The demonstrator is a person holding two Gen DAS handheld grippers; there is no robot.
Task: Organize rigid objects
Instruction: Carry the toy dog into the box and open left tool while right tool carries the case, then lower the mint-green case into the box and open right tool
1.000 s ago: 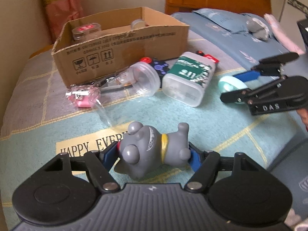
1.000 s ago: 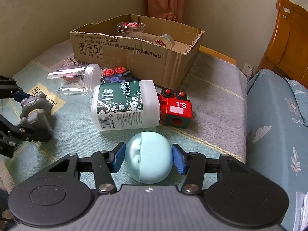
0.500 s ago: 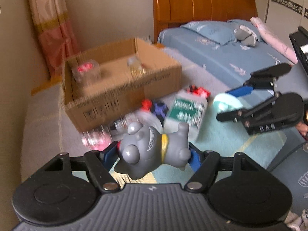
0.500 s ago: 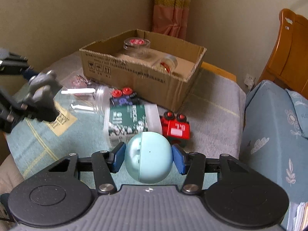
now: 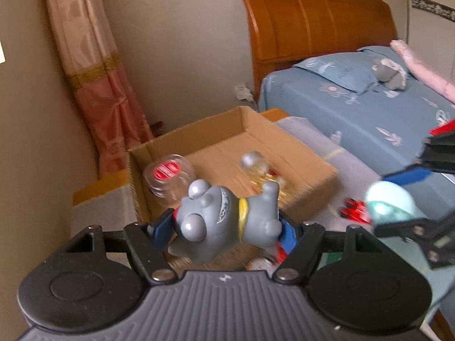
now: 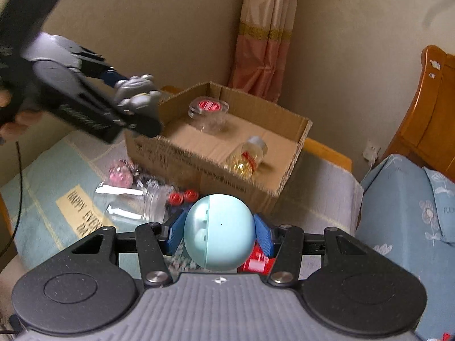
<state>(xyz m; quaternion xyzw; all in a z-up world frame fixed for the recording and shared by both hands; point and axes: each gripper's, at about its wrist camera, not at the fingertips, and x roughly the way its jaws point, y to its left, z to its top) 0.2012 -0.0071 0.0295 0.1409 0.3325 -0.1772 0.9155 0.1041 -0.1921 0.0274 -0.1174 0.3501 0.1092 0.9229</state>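
My left gripper (image 5: 227,228) is shut on a grey toy dog (image 5: 224,224) with a yellow collar and holds it in the air at the near left edge of the open cardboard box (image 5: 310,170). My right gripper (image 6: 218,234) is shut on a pale blue egg-shaped case (image 6: 219,233), raised in front of the box (image 6: 216,167). The left gripper with the dog (image 6: 136,93) shows over the box's left corner in the right wrist view. The blue case (image 5: 389,203) shows at the right in the left wrist view. The box holds a red-lidded clear jar (image 6: 209,108) and a small yellow-filled bottle (image 6: 250,153).
On the blanket before the box lie a clear jar on its side (image 6: 133,201), a pink item (image 6: 121,174), a red-buttoned dark block (image 6: 182,199) and a red block (image 6: 257,260). A bed with blue sheets (image 5: 369,108), a wooden headboard (image 5: 312,20) and a curtain (image 5: 99,79) stand around.
Both grippers have risen from the blanket with their objects and moved toward the cardboard box. The left gripper with the dog now hangs at the box's edge.
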